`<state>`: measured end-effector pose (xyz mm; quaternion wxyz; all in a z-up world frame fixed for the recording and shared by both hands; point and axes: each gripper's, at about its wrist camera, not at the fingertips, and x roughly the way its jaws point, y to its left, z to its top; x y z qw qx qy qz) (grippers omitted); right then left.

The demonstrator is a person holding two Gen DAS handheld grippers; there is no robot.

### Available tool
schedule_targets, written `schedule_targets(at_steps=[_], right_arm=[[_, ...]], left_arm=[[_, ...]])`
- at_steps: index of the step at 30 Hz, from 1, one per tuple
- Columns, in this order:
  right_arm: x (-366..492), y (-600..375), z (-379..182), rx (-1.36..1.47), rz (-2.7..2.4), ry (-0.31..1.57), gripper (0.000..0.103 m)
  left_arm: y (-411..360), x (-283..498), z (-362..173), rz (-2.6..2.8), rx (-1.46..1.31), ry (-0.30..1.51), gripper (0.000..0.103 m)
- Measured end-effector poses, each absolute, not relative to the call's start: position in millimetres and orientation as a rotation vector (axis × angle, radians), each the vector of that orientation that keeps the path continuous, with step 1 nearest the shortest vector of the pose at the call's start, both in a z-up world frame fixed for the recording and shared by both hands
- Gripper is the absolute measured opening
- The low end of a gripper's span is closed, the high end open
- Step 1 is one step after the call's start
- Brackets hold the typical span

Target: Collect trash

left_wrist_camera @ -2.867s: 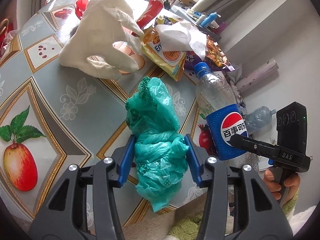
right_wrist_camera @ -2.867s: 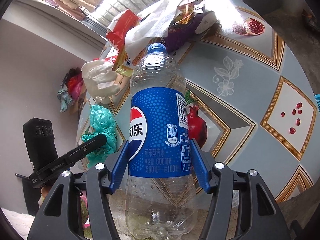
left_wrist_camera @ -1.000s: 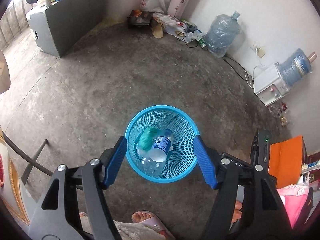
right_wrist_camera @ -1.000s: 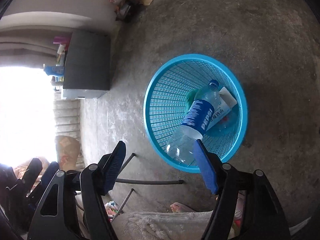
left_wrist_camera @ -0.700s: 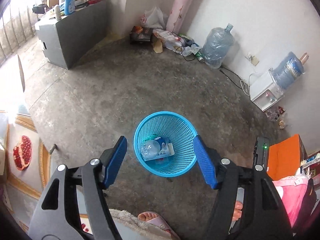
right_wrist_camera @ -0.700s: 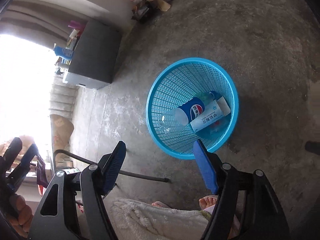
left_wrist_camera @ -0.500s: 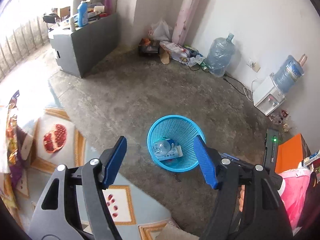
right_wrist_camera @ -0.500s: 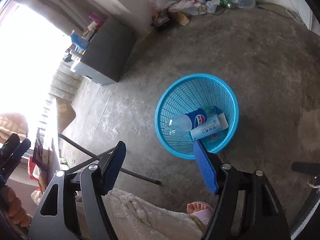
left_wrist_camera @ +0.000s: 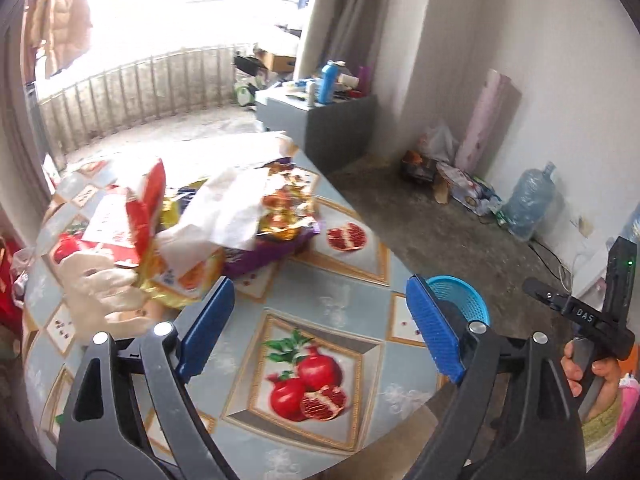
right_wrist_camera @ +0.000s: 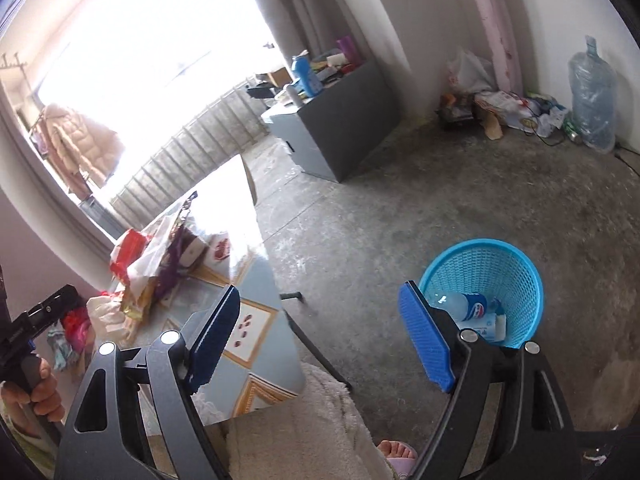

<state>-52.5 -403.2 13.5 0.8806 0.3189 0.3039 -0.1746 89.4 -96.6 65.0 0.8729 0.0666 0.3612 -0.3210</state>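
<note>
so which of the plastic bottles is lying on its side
The pepsi bottle in the blue basket lies on its side; the big water jug by the wall stands upright.

Daylight floods from the window [right_wrist_camera: 132, 52], blown out to white in both views. It glares off the desk [right_wrist_camera: 244, 256] top. Fisheye bending curves the walls, black corners frame each picture, and motion blur softens the wrappers [left_wrist_camera: 240, 216].

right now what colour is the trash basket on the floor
Bright blue mesh basket, shown best in the right wrist view.
</note>
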Motion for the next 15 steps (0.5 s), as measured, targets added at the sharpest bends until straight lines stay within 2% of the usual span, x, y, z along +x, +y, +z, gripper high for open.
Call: schedule_targets(at_steps=[8,15], right_arm=[[6,-361,37,0.585,-0.185,0.675,0.079],[76,-337,46,0.568,-0.066,0.717,0.079]], left_arm=[[5,114,74,-0.476,0.005,0.676,0.083],[52,162,73,-0.403,-0.097,0.649,0.083]])
